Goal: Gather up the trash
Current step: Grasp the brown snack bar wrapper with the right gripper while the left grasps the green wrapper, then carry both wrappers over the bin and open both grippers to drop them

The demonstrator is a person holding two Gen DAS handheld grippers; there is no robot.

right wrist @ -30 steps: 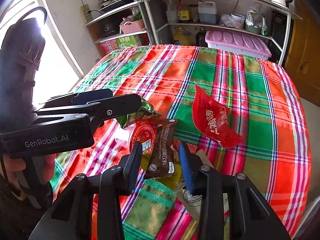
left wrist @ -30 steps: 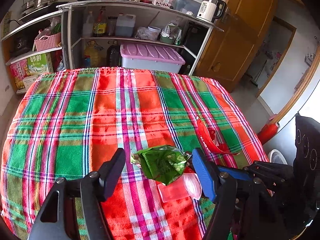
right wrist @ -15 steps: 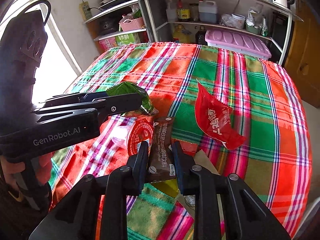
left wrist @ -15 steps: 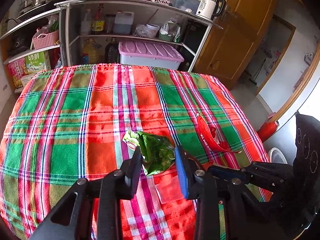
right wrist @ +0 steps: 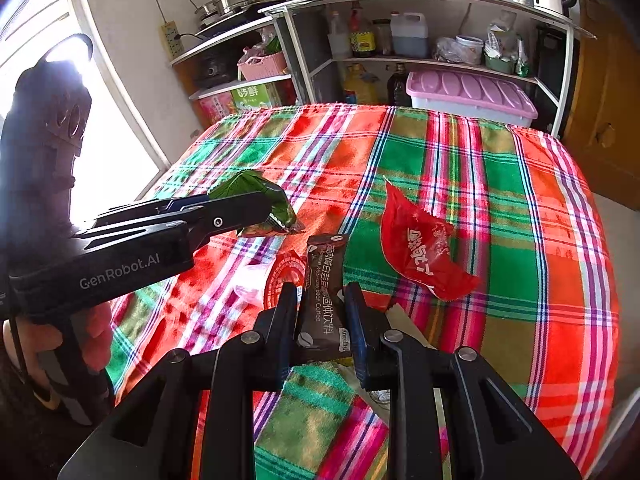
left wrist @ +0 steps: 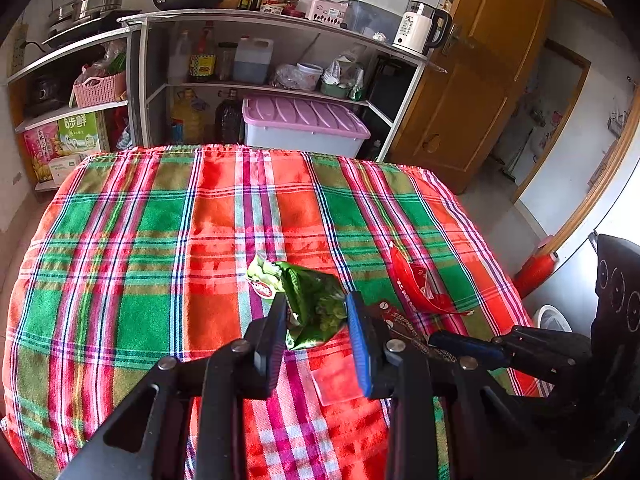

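My left gripper [left wrist: 316, 302] is shut on a crumpled green snack wrapper [left wrist: 310, 290] and holds it just above the plaid tablecloth [left wrist: 160, 240]. In the right wrist view the same left gripper [right wrist: 276, 208] comes in from the left with the green wrapper [right wrist: 256, 186] in it. My right gripper [right wrist: 320, 294] is shut on a brown coffee sachet [right wrist: 324, 256] that points away from me. A red wrapper [right wrist: 420, 248] lies flat to its right; the left wrist view also shows this red wrapper [left wrist: 416, 284]. A clear pink plastic piece [right wrist: 252, 284] and a red printed wrapper [right wrist: 286, 276] lie between the grippers.
Behind the table stand metal shelves [left wrist: 280, 20] with bottles, pans and a kettle, and a lilac-lidded box [left wrist: 304, 116]. A wooden door [left wrist: 480, 92] is at the right, a bright window [right wrist: 100, 120] at the left. A hand [right wrist: 96, 332] grips the left tool.
Both grippers have gone from open to shut, the left on the green wrapper and the right on the brown sachet. The green wrapper has been squeezed narrower and now sits slightly raised.
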